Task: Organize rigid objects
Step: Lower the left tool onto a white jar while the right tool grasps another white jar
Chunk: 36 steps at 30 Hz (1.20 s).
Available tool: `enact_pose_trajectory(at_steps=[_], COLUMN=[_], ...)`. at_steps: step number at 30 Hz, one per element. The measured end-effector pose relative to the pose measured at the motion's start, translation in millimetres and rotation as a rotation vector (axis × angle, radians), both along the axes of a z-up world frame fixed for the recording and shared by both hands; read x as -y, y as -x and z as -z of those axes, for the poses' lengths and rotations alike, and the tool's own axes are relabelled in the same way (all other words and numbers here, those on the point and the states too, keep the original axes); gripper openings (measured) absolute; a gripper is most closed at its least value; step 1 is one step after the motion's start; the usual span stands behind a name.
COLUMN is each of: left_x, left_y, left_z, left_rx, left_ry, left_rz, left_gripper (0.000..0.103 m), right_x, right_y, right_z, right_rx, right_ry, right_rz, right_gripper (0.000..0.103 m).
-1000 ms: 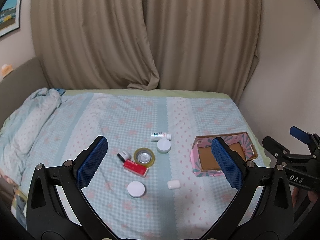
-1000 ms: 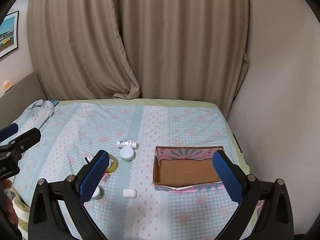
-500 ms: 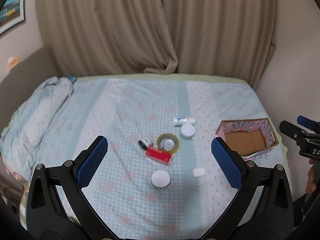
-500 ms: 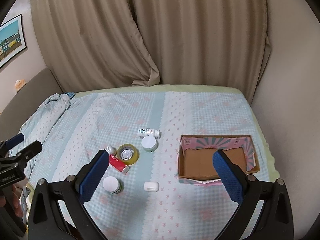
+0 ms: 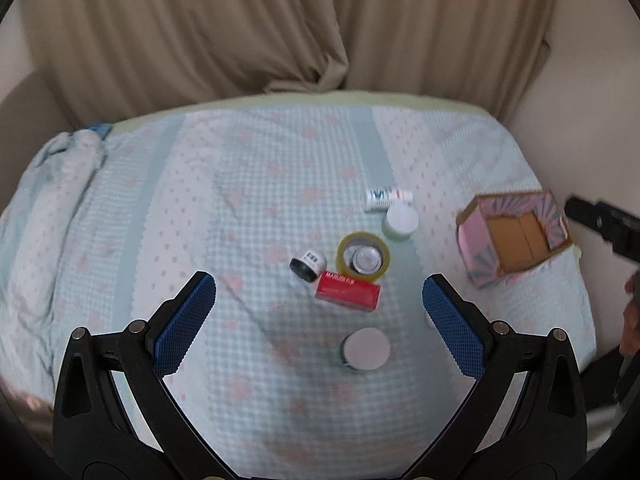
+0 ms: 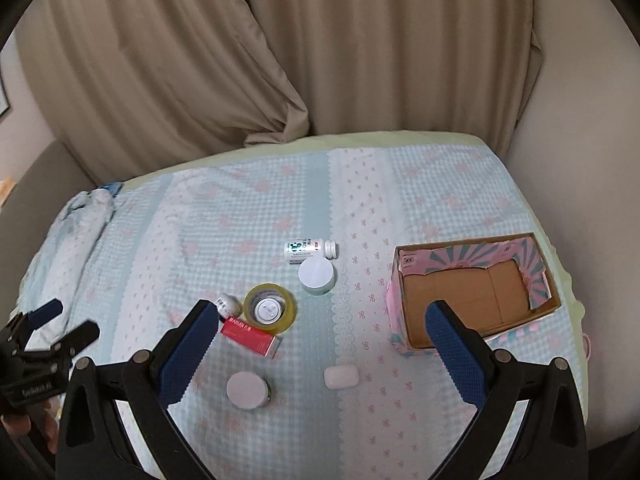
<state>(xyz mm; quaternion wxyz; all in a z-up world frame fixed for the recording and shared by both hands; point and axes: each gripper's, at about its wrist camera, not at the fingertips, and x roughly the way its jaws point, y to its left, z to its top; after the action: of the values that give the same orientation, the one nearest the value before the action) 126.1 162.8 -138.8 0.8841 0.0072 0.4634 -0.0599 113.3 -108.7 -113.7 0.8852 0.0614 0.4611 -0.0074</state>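
Observation:
Small items lie clustered on the bed: a white pill bottle [image 5: 386, 198] [image 6: 310, 250] on its side, a white-lidded jar [image 5: 400, 220] [image 6: 317, 276], a yellow tape roll [image 5: 363, 256] [image 6: 270, 309], a small black-capped bottle [image 5: 308, 264] [image 6: 228, 305], a red box [image 5: 347, 291] [image 6: 250, 336], and a second white-lidded jar [image 5: 366, 348] [image 6: 248, 390]. A white case [image 6: 341, 376] shows only in the right wrist view. The pink cardboard box [image 5: 476, 248] [image 6: 452, 258] stands open and empty at the right. My left gripper [image 5: 319, 284] and right gripper [image 6: 320, 320] hover open above the cluster, holding nothing.
The bed [image 5: 240, 200] has a light blue checked cover with a crumpled blanket [image 5: 48, 200] at its left. Beige curtains [image 6: 280, 60] hang behind, and a wall [image 6: 580, 160] runs close along the right side. A hand [image 6: 16, 428] holds the left gripper.
Both grippers have moved forward and tilted down over the bed, so the items look larger and nearer. Nothing was picked up; the jaws stay wide apart.

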Motion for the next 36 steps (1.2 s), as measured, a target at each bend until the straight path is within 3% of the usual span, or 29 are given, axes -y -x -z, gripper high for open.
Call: enact_pose_trajectory(at_steps=[7,12,20,27,33,36], left_x=[1.4,18.4,56.1,94.0,112.2,118.3], left_y=[-32.1,-21.2,7.3,16.2,13.3,9.5], left_z=[81.7,138.8,232.0,283.1,305.3,309.4], left_rx=[-0.067,-0.086,-0.205,-0.250,-0.293,-0.316], left_ry=[0.013,0.009,0.000,-0.074,-0.134,-0.154], left_rz=[0.170,0.288,0.466,0.540,0.543,0.540], left_gripper=[0.102,0.102,0.102,0.102,0.102,0.095], right_x=[-18.9,-31.9,-28.9,-28.4,-28.9,-28.4], right_y=[-52.2,-98.0,-150.9,-192.0,-221.6,-231.6], right_z=[62.1,124.0,219.5,276.7,306.4,318.3], right_rx=[-0.038,-0.075,-0.224,-0.355,-0.456,-0.509], right_ry=[0.038,0.064,0.044,0.068,0.088,0.077], right_rz=[0.048,0.019,-0.037,-0.106,-0.152,-0.165], right_gripper=[0.103,0.103,0.103,0.103,0.103,0.092])
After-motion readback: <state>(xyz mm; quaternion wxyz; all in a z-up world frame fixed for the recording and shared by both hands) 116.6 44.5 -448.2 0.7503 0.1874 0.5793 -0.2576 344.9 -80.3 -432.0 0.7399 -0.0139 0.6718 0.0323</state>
